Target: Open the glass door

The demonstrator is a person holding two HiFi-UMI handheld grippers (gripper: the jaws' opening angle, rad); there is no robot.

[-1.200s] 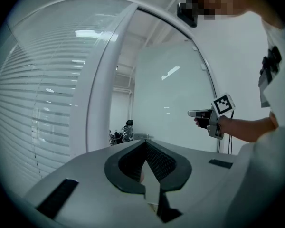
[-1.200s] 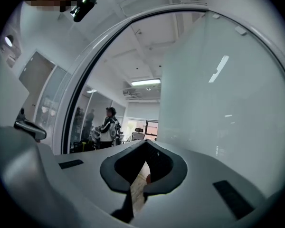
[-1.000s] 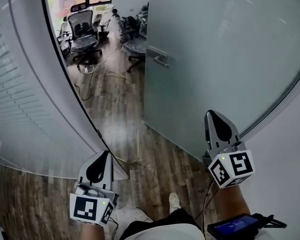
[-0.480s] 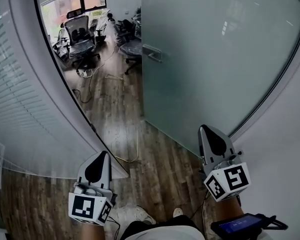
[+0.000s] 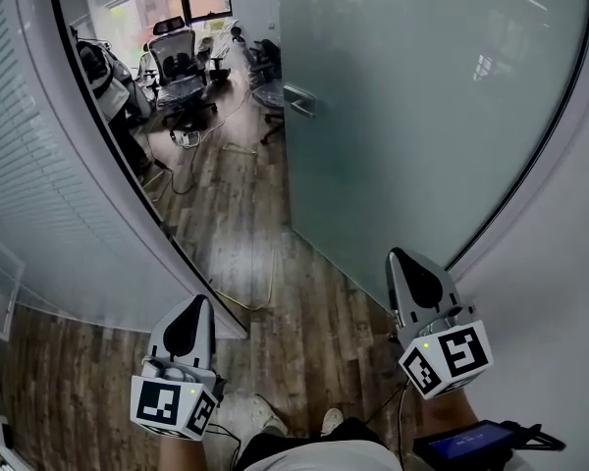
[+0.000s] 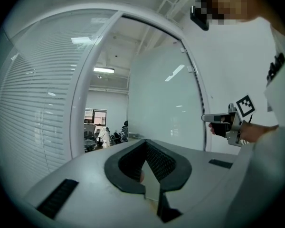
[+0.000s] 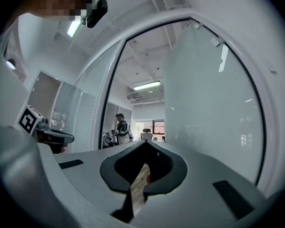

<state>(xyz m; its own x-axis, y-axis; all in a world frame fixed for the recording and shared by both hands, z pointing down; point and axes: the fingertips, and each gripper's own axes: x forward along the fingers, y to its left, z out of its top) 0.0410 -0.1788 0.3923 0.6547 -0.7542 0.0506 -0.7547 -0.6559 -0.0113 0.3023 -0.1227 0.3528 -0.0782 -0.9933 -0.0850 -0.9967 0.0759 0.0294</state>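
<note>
Two sets of my fingers are pressing together, empty: left gripper [image 5: 194,312], right gripper [image 5: 407,268]. Frosted glass door [image 5: 422,96] is standing ajar ahead-right, with a metal handle [image 5: 299,99]. Mesh office chairs [image 5: 182,72] are sitting beyond, a cable [image 5: 273,281] trailing across the wood-plank floor [image 5: 226,204].

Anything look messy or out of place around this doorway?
Yes. Loose cables trail across the wooden floor through the open doorway, one pale cable right at the threshold, a likely trip hazard. The glass door itself looks intact.

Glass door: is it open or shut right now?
Open. The glass door stands swung aside, leaving a gap where wooden floor and office chairs show.
</note>
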